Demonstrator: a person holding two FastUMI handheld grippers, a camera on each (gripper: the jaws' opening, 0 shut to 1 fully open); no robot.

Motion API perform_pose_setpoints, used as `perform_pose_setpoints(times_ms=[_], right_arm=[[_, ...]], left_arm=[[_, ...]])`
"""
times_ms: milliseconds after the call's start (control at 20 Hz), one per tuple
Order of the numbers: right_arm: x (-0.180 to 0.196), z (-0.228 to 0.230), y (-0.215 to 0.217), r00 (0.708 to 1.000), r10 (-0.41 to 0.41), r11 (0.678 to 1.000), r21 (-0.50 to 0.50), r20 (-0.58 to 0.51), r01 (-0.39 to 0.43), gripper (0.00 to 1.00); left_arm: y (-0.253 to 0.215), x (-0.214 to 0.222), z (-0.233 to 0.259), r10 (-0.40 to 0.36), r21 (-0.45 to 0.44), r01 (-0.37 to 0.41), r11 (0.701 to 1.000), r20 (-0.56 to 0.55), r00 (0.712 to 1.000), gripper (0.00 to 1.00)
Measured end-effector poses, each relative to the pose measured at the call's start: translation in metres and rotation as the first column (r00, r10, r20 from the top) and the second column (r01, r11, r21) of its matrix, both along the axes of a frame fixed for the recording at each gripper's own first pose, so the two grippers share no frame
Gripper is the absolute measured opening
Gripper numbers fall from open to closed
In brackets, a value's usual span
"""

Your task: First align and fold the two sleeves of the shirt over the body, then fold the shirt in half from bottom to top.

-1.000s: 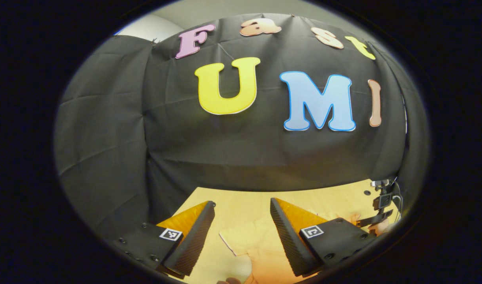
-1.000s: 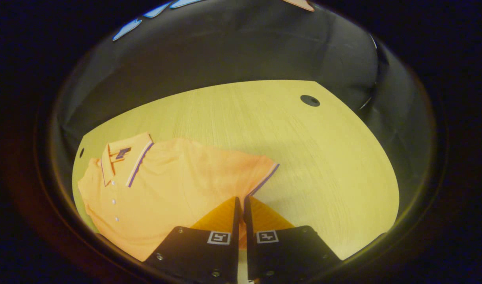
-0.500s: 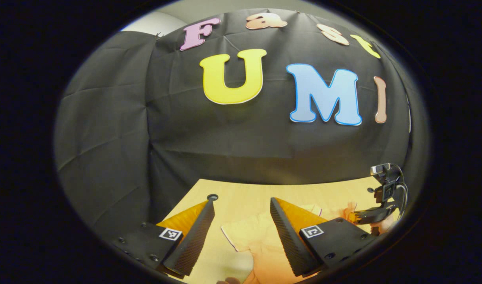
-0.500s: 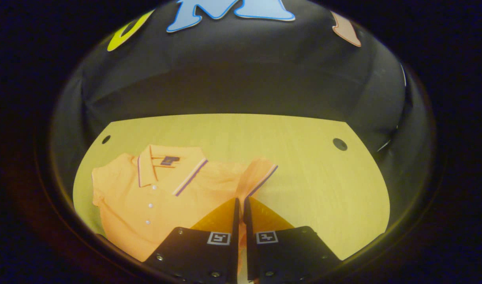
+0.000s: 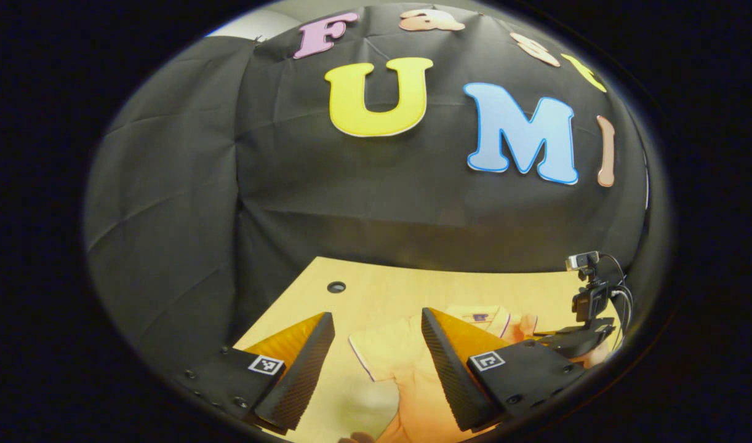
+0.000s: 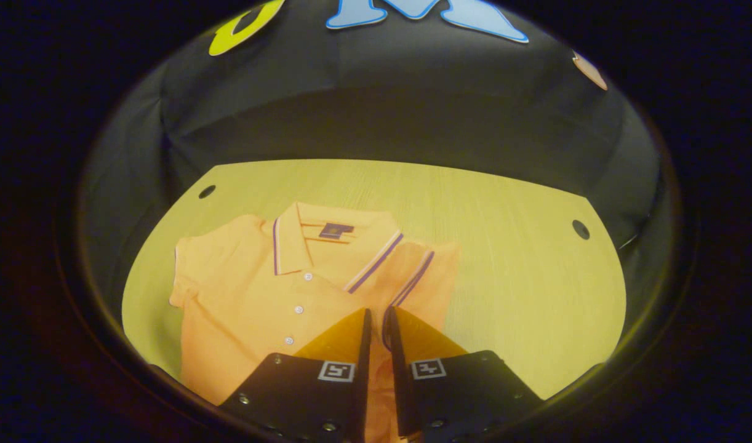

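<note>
Orange shirt (image 6: 259, 307) lying face-up on the table (image 6: 524, 289) in the right gripper view, collar (image 6: 336, 237) up near 12 o'clock, body running down toward 7. Looks like a soft, light knit: floppy, no stiffness, bound to bunch and drag if pulled by one corner. Probably not slippery on that wood-look top either. Best grabbed at the striped cuff edges and later at the two bottom corners, lifted a little rather than dragged.

Right gripper (image 6: 376, 323) pinched nearly closed, just a thin slit, with the folded sleeve (image 6: 422, 277) caught in it. Cuff stripe running right into the gap at 6 o'clock, sleeve turned in toward the body at 3 o'clock of the collar. Looks like a real two-sided pinch, judging by the cloth filling the slit.

Left gripper (image 5: 376, 360) spread wide, holding nothing, touching nothing as far as visible. Hovering with the flat sleeve (image 5: 382, 347) showing beyond the gap, toward 6 o'clock in the left gripper view.
</note>
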State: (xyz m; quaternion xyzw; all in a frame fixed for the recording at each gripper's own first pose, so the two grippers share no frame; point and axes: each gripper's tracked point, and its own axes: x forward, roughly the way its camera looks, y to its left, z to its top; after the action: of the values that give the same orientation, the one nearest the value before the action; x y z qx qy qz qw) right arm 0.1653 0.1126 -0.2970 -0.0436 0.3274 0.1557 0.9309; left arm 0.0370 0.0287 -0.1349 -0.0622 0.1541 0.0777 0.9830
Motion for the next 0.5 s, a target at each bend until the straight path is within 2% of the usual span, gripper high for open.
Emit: perform_pose_setpoints(times_ms=[50,100,200,450,500], right_arm=[[-0.003,0.002,0.000,1.000,0.004,1.000,0.006,-0.007,-0.004,0.20],[-0.003,0.002,-0.001,1.000,0.003,1.000,0.006,-0.007,-0.002,0.32],[-0.003,0.006,-0.002,1.000,-0.002,1.000,0.006,0.001,0.002,0.43],[-0.021,0.039,-0.001,0.999,0.012,0.999,0.053,0.040,-0.014,0.43],[-0.026,0.045,0.000,0.999,0.018,0.998,0.061,0.049,-0.021,0.40]], left_arm=[[0.001,0.002,-0.005,0.000,-0.002,0.000,1.000,-0.011,1.000,0.95],[0.001,0.003,-0.012,0.000,-0.001,0.000,1.000,-0.023,1.000,0.94],[0.001,0.009,-0.024,-0.005,0.000,0.005,1.000,-0.044,0.999,0.94],[0.000,0.032,-0.065,-0.022,-0.051,0.017,0.999,-0.099,0.995,0.94],[0.000,0.039,-0.079,-0.026,-0.061,0.019,0.998,-0.116,0.993,0.94]])
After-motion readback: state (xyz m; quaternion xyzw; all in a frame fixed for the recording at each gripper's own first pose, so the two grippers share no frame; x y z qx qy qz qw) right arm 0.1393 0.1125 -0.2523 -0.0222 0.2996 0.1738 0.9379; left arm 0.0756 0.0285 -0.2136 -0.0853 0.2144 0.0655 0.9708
